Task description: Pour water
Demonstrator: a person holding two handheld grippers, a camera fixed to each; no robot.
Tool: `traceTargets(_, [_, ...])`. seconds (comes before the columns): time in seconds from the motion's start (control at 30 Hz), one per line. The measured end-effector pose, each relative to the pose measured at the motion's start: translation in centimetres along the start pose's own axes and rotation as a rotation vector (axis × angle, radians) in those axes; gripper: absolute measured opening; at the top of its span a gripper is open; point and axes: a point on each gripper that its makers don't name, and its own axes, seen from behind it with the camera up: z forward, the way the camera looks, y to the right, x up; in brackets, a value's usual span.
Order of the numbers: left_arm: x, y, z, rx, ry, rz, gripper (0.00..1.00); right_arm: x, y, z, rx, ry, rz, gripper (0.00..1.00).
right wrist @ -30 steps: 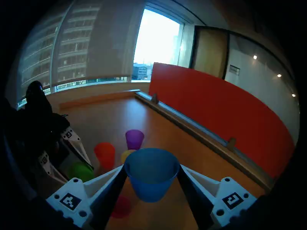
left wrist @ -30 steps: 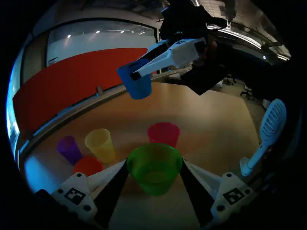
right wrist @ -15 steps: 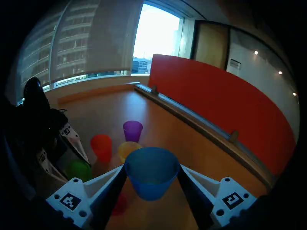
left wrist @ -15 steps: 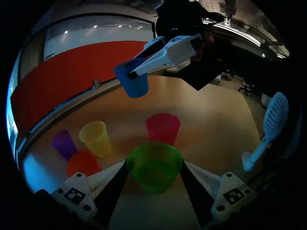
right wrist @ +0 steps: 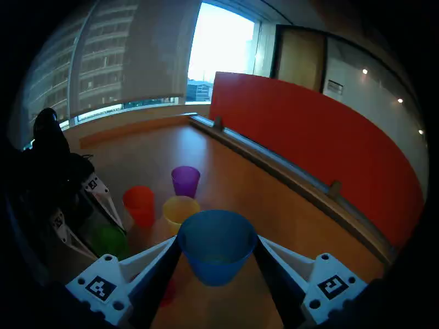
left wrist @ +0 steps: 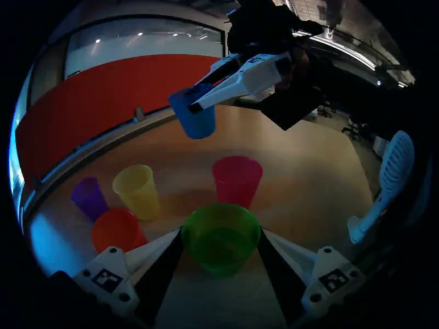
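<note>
L tool [left wrist: 220, 233] clamped on green translucent plastic cup [left wrist: 220, 257], low over wooden worktop [left wrist: 307, 181]. R tool [right wrist: 217, 244] clamped on blue plastic cup [right wrist: 217, 268], held high in air, beyond pink plastic cup [left wrist: 237, 181].

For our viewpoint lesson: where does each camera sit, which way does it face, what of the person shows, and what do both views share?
Left gripper view: on the left gripper holding the green cup; faces the red wall; the right gripper and the person holding it show above.
Right gripper view: on the right gripper holding the blue cup; faces the window; the left gripper and a dark arm show left.
Shared: both grippers, their cups, orange cup, yellow cup, purple cup, red wall.
</note>
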Motion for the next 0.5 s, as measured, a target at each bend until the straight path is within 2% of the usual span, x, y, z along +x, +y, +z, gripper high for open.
traceTargets(0.5, [-0.7, 0.0, -0.1, -0.012, 0.003, -0.01, 0.89, -2.2, 0.3, 1.5, -0.007, -0.039, 0.024, 0.92])
